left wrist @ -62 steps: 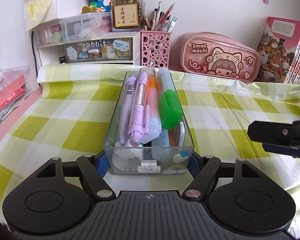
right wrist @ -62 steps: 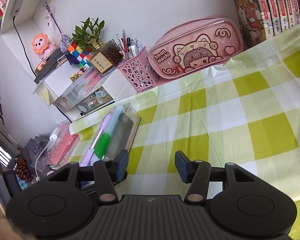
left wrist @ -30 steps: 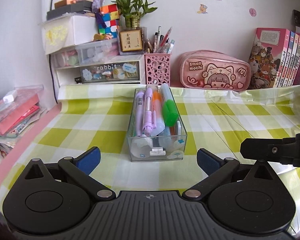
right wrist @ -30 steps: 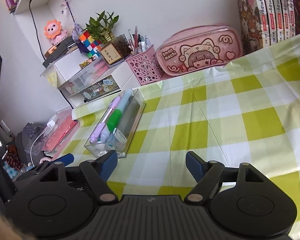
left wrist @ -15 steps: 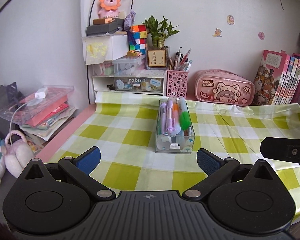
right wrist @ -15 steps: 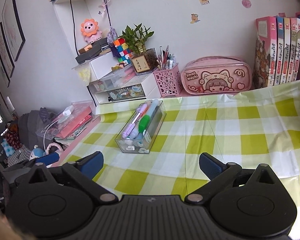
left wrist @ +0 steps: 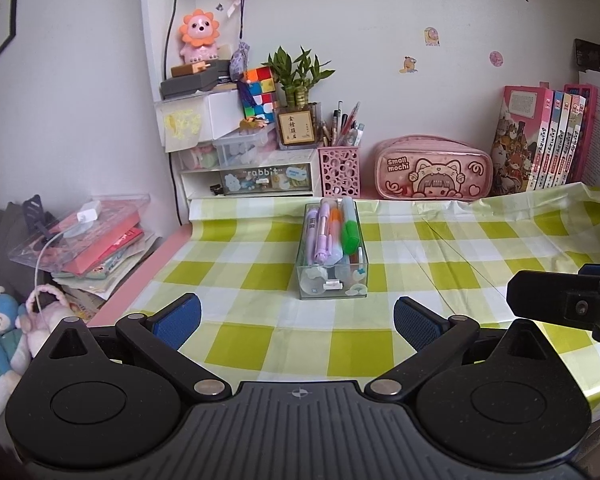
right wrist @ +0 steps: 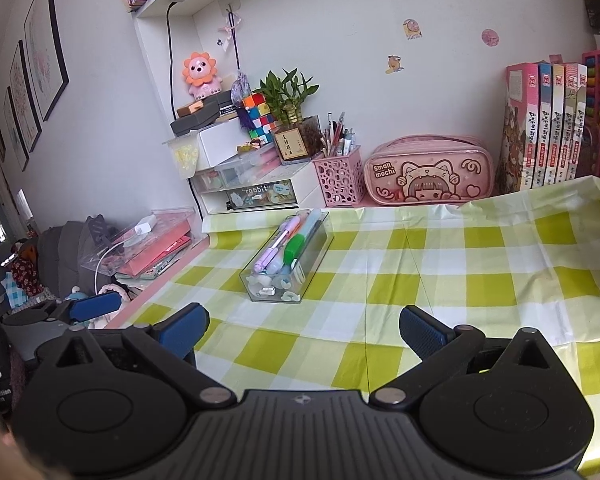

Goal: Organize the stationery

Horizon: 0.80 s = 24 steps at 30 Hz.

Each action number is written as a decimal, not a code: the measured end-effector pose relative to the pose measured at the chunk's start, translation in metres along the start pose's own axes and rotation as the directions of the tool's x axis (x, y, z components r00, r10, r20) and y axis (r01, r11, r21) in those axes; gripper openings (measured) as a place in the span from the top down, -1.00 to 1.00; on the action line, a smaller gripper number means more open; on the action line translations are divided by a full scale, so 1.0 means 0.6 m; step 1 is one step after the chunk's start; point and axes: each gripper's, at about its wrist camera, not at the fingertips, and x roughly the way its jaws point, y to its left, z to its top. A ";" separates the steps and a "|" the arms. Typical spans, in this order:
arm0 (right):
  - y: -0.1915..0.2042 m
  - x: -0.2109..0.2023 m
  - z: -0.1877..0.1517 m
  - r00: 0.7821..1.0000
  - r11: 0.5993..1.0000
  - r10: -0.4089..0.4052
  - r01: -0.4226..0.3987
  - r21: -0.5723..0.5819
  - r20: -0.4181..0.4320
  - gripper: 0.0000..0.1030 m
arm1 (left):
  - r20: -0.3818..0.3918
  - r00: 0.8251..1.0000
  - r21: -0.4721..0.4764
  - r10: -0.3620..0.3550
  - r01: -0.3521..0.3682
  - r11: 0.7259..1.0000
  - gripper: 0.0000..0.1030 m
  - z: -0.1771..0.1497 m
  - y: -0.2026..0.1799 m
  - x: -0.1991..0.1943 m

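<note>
A clear plastic box (left wrist: 333, 256) full of pens and highlighters stands on the green-checked tablecloth (left wrist: 260, 280) in the middle; it also shows in the right wrist view (right wrist: 288, 258). My left gripper (left wrist: 297, 322) is open and empty, well back from the box near the table's front edge. My right gripper (right wrist: 304, 330) is open and empty, also back from the box, to its right. The right gripper's finger shows at the right of the left wrist view (left wrist: 564, 300).
At the back stand a pink mesh pen cup (left wrist: 339, 170), a pink "Small mochi" pencil case (left wrist: 434, 174), white drawers (left wrist: 252, 178) with a cube and plant on top, and books (left wrist: 544, 140). A pile of books and folders (left wrist: 88, 240) lies left of the table.
My left gripper let go of the clear box and opened wide. Both grippers drew back and up from the table, so the box now looks small and far.
</note>
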 end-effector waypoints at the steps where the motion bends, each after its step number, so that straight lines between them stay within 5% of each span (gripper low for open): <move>1: -0.004 0.000 -0.002 1.000 1.000 0.018 -0.018 0.014 0.002 -0.91 | 0.000 1.000 0.002 0.008 -0.008 1.000 -0.90 0.000 -0.001 0.000; 19: -0.005 0.015 -0.012 0.999 0.998 0.041 -0.040 0.047 -0.010 -0.91 | -0.007 1.000 0.008 0.019 -0.019 1.000 -0.90 -0.010 -0.001 0.000; 24: 0.010 0.022 -0.010 0.999 0.999 0.035 -0.036 -0.023 -0.015 -0.91 | -0.003 1.000 0.027 0.017 -0.017 0.999 -0.90 -0.013 -0.004 0.001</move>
